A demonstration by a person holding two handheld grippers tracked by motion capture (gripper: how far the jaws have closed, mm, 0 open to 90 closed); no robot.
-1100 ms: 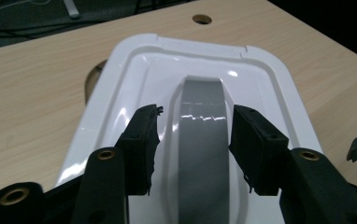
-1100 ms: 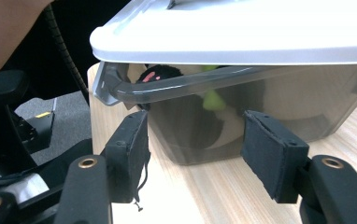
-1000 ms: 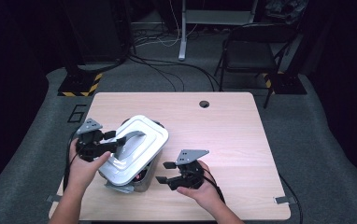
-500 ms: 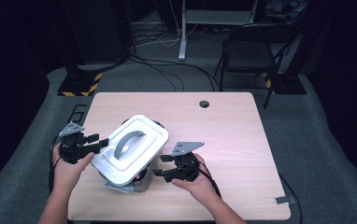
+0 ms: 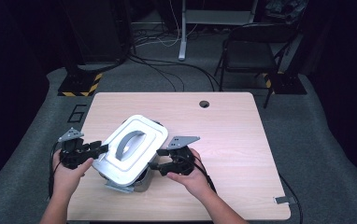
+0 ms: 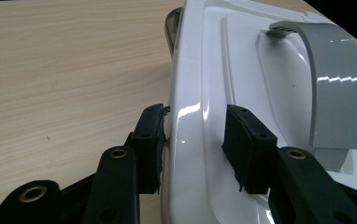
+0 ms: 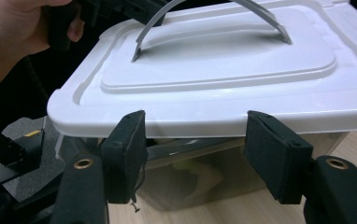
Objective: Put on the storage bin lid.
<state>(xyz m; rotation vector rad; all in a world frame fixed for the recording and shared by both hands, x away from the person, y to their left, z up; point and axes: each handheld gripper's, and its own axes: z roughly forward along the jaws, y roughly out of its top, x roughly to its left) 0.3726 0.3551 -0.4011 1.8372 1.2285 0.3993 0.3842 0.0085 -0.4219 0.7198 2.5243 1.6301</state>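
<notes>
A clear storage box [image 5: 138,180] with a white lid [image 5: 132,147] and a grey arched handle [image 5: 125,142] stands on the near left of the wooden table [image 5: 232,140]. The lid lies tilted on the box. My left gripper [image 5: 101,149] has just been closing and is shut on the lid's left rim: in the left gripper view [image 6: 196,128] one pad sits at the rim's outer edge and the other on the lid's top [image 6: 223,70]. My right gripper [image 5: 155,159] is open at the box's right side. In the right gripper view its jaws [image 7: 195,140] stand apart just before the lid's rim [image 7: 214,112] and the clear wall [image 7: 200,177].
A cable hole [image 5: 204,103] sits near the table's far edge. Beyond the table a folding chair [image 5: 251,51], floor cables [image 5: 167,70] and a yellow-and-black striped base [image 5: 81,84] stand on grey carpet. The person's left hand [image 7: 22,28] appears behind the lid in the right gripper view.
My left gripper has slid left and down off the lid's top to its left rim and closed there. My right gripper has edged left toward the box.
</notes>
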